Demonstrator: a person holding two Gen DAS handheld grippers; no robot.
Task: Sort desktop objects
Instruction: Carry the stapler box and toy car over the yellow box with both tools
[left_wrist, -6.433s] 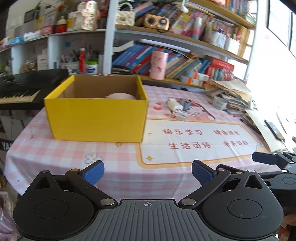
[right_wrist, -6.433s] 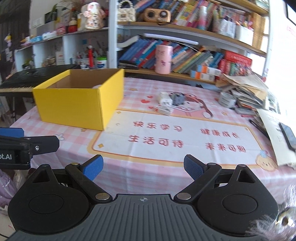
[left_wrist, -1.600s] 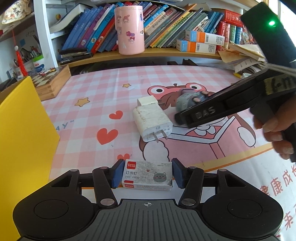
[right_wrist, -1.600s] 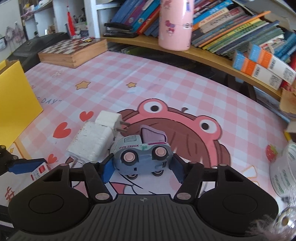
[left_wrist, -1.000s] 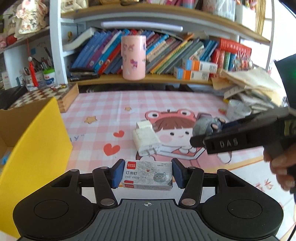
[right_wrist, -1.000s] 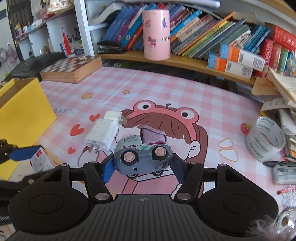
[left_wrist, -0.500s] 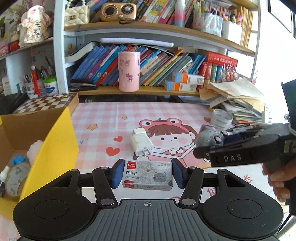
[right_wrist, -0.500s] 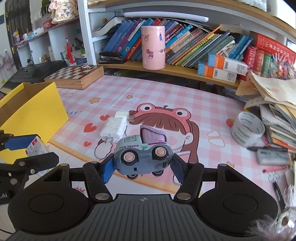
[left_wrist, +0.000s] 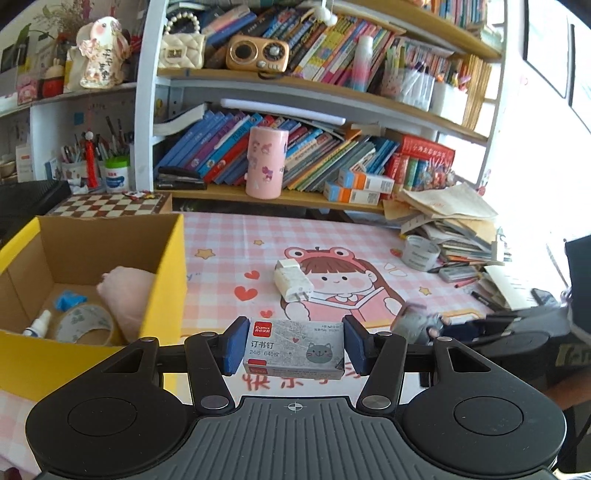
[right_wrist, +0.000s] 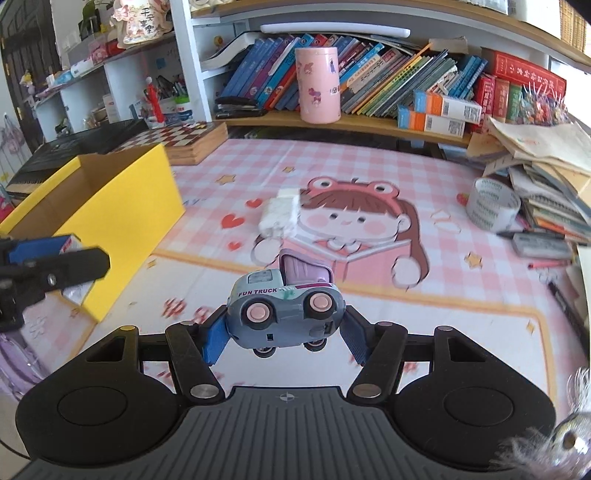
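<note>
Pink checked tabletop (left_wrist: 332, 236), printed with a cartoon girl in a frog hat, backed by crowded bookshelves. At its left end, open yellow box (left_wrist: 168, 280), already holding a pink plush lump (left_wrist: 127, 291), a tape roll (left_wrist: 83, 325), a small white bottle (left_wrist: 38, 323) and a blue scrap (left_wrist: 68, 299). Behind the box, a chessboard case (left_wrist: 107, 205); on the low shelf, a pink cylindrical tin (left_wrist: 266, 162). Far right, a slumped heap of papers (left_wrist: 443, 214) with another roll of tape (left_wrist: 421, 253) just beside it.

Left tongs (left_wrist: 293, 345), raised above the tabletop beside the box's near corner, pinching a staple box (left_wrist: 293, 349) end to end between blue pads, label with a grey cat facing up. Right tongs (right_wrist: 282, 332), likewise clear of the surface, pressed on a blue-grey toy truck (right_wrist: 284, 306) marked FUN TRUCK, pink wheels toward the camera, purple bed tipped up. Lying flat near the printed girl's head, a white charger (left_wrist: 291, 282), well apart from both tongs.
</note>
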